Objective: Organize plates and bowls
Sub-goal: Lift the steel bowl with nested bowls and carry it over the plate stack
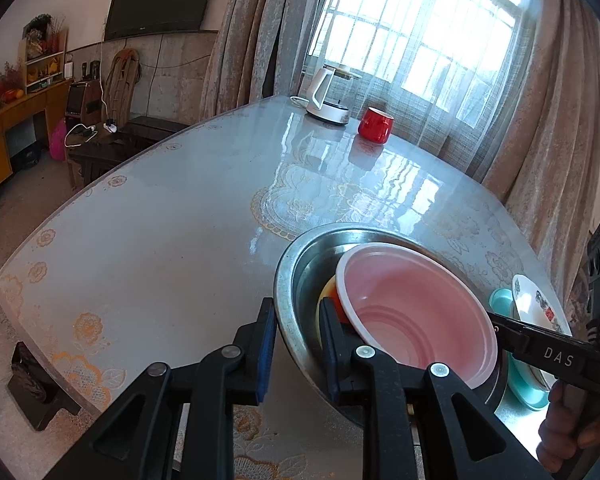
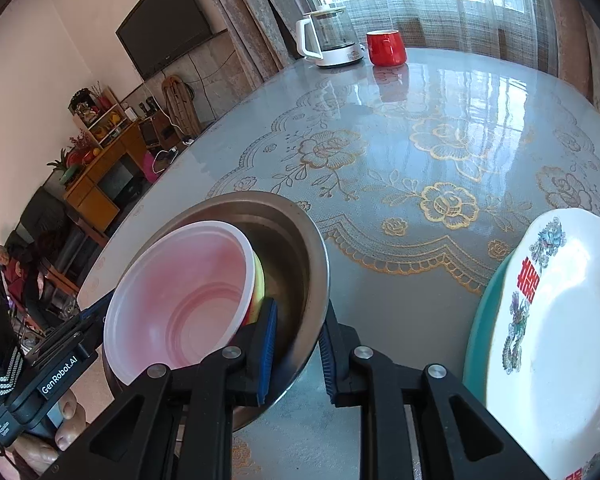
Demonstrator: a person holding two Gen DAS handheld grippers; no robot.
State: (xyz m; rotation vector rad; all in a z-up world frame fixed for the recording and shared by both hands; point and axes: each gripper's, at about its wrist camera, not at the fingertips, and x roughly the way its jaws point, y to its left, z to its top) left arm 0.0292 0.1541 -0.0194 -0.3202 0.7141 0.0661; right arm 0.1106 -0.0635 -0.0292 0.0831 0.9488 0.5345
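A steel basin (image 1: 300,264) (image 2: 296,240) sits on the table and holds a pink plastic bowl (image 1: 412,304) (image 2: 188,300) tilted over a yellow-red bowl (image 1: 327,292) (image 2: 259,280). My left gripper (image 1: 298,344) straddles the basin's near rim with its jaws apart, one finger outside and one inside. My right gripper (image 2: 298,344) straddles the basin's rim on the opposite side the same way. A white patterned plate (image 2: 556,328) (image 1: 536,304) lies on a teal plate (image 2: 480,320) (image 1: 500,300) to the right.
A red mug (image 1: 375,123) (image 2: 386,47) and a white-based glass kettle (image 1: 328,96) (image 2: 332,40) stand at the table's far edge by the curtained window. The table (image 1: 160,240) has a glossy lace-patterned cover. A cabinet and TV are at the left wall.
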